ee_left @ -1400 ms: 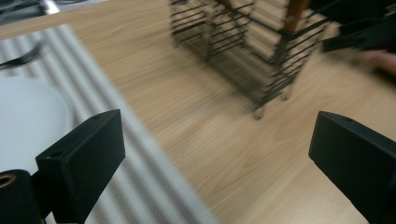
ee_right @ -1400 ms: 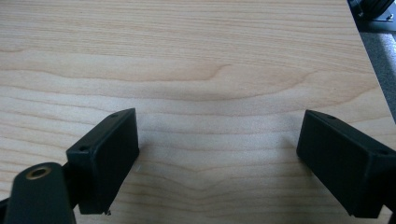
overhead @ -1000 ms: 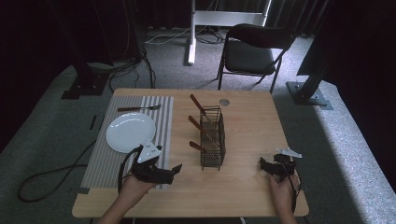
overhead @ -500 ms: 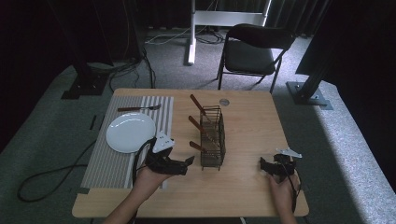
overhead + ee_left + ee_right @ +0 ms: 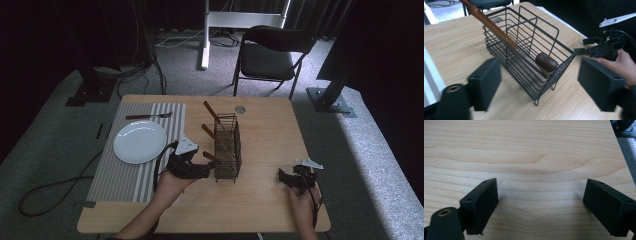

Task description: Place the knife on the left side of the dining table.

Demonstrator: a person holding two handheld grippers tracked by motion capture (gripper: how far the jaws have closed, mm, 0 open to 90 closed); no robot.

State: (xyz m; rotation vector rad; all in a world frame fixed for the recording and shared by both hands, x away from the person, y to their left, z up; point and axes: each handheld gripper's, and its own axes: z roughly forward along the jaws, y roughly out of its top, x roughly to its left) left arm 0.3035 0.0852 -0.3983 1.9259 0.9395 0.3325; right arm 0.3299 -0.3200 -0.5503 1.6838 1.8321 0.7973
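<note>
A black wire basket [image 5: 227, 147] stands in the middle of the wooden table [image 5: 265, 135], with wooden-handled utensils [image 5: 212, 114] sticking out of it to the left. My left gripper [image 5: 204, 170] is at the basket's near left corner. In the left gripper view its jaws have just been closing and still stand apart; the basket [image 5: 524, 47] and a rounded brown handle end [image 5: 545, 63] lie ahead between them, untouched. A long wooden handle [image 5: 491, 25] leans over the rim. My right gripper [image 5: 283, 177] rests open at the front right, over bare wood [image 5: 536, 150].
A white plate [image 5: 140, 141] and a fork [image 5: 147, 116] lie on a striped placemat [image 5: 117, 175] at the left. A small round disc [image 5: 240, 109] sits near the far edge. A black chair [image 5: 272, 50] stands behind the table.
My left gripper has moved right from the placemat's edge up to the basket, and its jaws stand narrower. The right gripper has kept still.
</note>
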